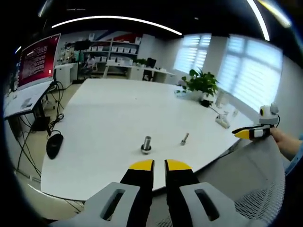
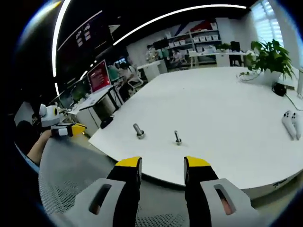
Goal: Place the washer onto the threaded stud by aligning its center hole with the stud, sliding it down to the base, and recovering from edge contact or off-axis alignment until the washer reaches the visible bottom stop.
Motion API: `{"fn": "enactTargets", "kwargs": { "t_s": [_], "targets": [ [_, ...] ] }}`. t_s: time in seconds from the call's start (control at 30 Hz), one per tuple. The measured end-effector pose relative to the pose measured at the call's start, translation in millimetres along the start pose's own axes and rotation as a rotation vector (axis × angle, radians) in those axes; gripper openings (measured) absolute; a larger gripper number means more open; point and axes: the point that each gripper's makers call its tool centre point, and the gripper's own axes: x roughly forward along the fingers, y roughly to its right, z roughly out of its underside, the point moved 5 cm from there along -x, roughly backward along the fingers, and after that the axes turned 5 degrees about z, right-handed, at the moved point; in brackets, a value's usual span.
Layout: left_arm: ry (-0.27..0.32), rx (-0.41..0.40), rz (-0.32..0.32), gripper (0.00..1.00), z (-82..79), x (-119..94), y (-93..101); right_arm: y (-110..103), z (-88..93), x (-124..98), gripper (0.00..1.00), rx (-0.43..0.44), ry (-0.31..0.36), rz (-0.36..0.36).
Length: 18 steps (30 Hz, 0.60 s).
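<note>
Left gripper (image 1: 159, 165) jaws nearly closed, right gripper (image 2: 162, 162) jaws apart, both empty

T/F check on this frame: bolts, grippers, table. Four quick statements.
1. Two bolts stand on the white table: larger bolt, smaller bolt. True.
2. The right gripper holds the smaller bolt. False: its jaws are apart and empty, short of the table.
3. The left gripper has jaws nearly together, holding nothing. True.
4. A potted plant lies tipped over. False: it stands upright.
</note>
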Motion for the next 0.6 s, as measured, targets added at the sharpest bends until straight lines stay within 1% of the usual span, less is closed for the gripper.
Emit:
{"fn": "enactTargets", "kwargs": {
  "t_s": [0.07, 0.2, 0.27, 0.33, 0.43, 0.6],
  "targets": [
    [-0.005, 0.001, 0.002, 0.06, 0.5, 0.5, 0.7, 3.1, 1.5, 0.2, 0.38, 0.045, -0.012, 0.025],
    [0.008, -0.002, 0.003, 0.06, 0.3, -0.4, 0.4, 0.3, 2.5, -0.5, 0.37, 0.032, -0.018, 0.028],
    [0.002, 0.001, 0.007, 0.06, 0.9, 0.0, 1.2, 0.9, 2.4, -1.7, 0.37, 0.045, -0.009, 0.031],
    [0.002, 0.007, 0.007, 0.06, 0.2, 0.3, 1.0, 3.1, 1.1, -2.2, 0.37, 0.077, 0.004, 0.044],
    [0.008, 0.007, 0.010, 0.06, 0.0, -0.4, 1.6, 2.1, 2.0, -2.7, 0.37, 0.075, 0.000, 0.050],
    [-0.003, 0.010, 0.022, 0.06, 0.7, -0.3, 1.5, 0.8, 1.1, -2.5, 0.37, 0.087, 0.007, 0.058]
  ]
}}
